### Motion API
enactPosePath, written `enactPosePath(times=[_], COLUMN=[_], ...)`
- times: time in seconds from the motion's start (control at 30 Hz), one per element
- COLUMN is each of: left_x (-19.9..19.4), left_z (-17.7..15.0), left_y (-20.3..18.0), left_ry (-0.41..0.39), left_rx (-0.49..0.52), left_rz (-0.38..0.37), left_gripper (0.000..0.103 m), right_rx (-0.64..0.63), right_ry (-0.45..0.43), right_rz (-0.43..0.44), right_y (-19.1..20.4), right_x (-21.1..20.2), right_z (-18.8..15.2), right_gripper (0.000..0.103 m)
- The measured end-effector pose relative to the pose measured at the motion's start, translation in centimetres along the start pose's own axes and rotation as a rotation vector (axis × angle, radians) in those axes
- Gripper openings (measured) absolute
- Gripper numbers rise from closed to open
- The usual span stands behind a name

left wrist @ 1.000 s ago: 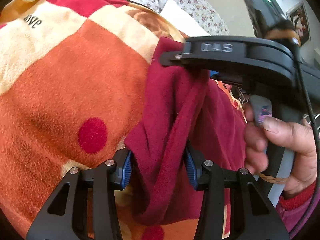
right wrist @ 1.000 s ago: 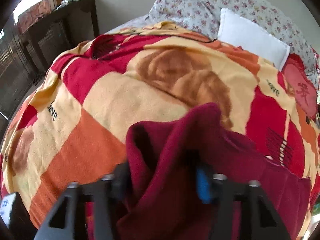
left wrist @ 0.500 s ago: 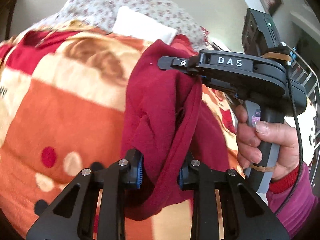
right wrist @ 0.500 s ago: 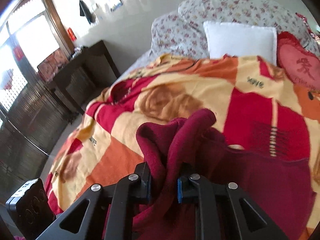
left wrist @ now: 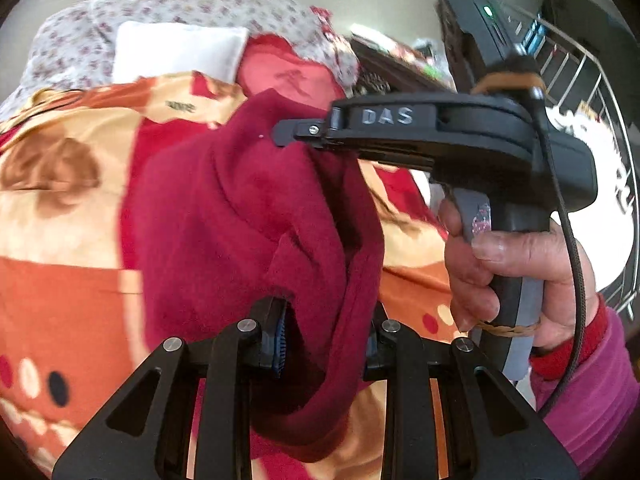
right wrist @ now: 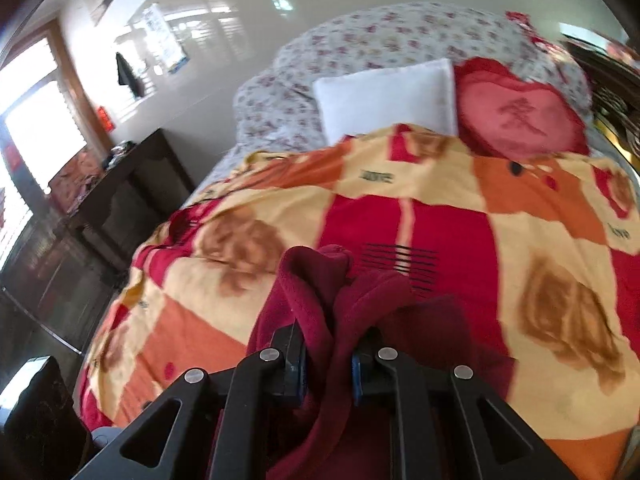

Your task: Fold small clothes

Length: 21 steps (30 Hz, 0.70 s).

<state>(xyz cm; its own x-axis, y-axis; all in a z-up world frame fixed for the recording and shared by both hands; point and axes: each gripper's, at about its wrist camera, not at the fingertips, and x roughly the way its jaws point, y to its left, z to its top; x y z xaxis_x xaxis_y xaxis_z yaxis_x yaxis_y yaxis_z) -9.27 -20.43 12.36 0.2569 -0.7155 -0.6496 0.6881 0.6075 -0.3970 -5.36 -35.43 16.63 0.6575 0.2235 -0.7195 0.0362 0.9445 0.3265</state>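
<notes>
A dark red fleece garment (left wrist: 240, 220) hangs bunched between both grippers, lifted above the bed. My left gripper (left wrist: 324, 344) is shut on a fold of its lower edge. My right gripper (right wrist: 326, 354) is shut on another bunched fold of the same garment (right wrist: 312, 292). The right gripper also shows in the left wrist view (left wrist: 296, 138), side on, held in a hand, its tip pinching the garment's upper edge. The rest of the garment drapes down below the fingers.
An orange, red and yellow patterned blanket (right wrist: 440, 216) covers the bed. At the head lie a white pillow (right wrist: 388, 96), a red heart cushion (right wrist: 520, 116) and floral bedding (right wrist: 360, 44). A dark wooden cabinet (right wrist: 120, 192) stands left of the bed.
Both grippers have risen and tilted up, lifting the garment clear of the blanket. The left gripper's jaws have closed tighter on the fold. More of the bed head and wall now shows.
</notes>
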Motion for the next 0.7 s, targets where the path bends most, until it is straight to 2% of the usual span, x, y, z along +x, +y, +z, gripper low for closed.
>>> enactPosePath(times=[0.2,0.27,0.33,0.37,0.4,0.47,0.5,0.57,0.63,0.67,0.7], left_x=[4.2,4.6,4.7,4.3,3.9,2.5,1.8,-0.9,-2.6,-3.3,-3.9], left_z=[-0.5,-1.1,-1.1,-1.2,-1.0,-0.9,-1.1,-1.4,-1.9,-2.0,-2.1], left_y=[-1.9,-2.5,-2.6,-2.8,-2.9,-3.4,-3.7,-3.9,-3.7,-3.1,-2.3], left_ry=[0.056,0.070,0.079,0.081,0.088,0.106,0.102,0.076,0.056,0.049,0.044], left_rx=[0.025,0.031,0.031,0.037,0.043,0.071,0.089,0.147,0.177,0.183,0.178], left_rz=[0.010,0.010,0.017,0.014,0.007,-0.013,-0.026,-0.050,-0.022,0.002,0.027], left_gripper=[0.024,0.024,0.024,0.025,0.026,0.033,0.036,0.041,0.041,0.041,0.041], right_rx=[0.088,0.101,0.146,0.174,0.186,0.174,0.166,0.169,0.169,0.169,0.166], right_ry=[0.016,0.034,0.048,0.046,0.042,0.019,0.005,-0.022,-0.042,-0.049,-0.055], right_rz=[-0.020,-0.037,-0.019,-0.009,-0.022,-0.089,-0.101,-0.071,-0.046,-0.027,0.013], right_y=[-5.6,-6.8,-8.1,-8.8,-9.1,-9.2,-9.1,-8.8,-7.9,-7.4,-6.8], right_x=[0.6,1.3,2.2,2.2,2.0,1.0,-0.1,-2.2,-4.4,-5.0,-5.9], right_z=[-1.9,-2.5,-3.1,-3.3,-3.5,-3.6,-3.7,-3.8,-4.2,-4.4,-5.0], right_gripper=[0.014,0.014,0.014,0.015,0.022,0.031,0.031,0.031,0.032,0.036,0.046])
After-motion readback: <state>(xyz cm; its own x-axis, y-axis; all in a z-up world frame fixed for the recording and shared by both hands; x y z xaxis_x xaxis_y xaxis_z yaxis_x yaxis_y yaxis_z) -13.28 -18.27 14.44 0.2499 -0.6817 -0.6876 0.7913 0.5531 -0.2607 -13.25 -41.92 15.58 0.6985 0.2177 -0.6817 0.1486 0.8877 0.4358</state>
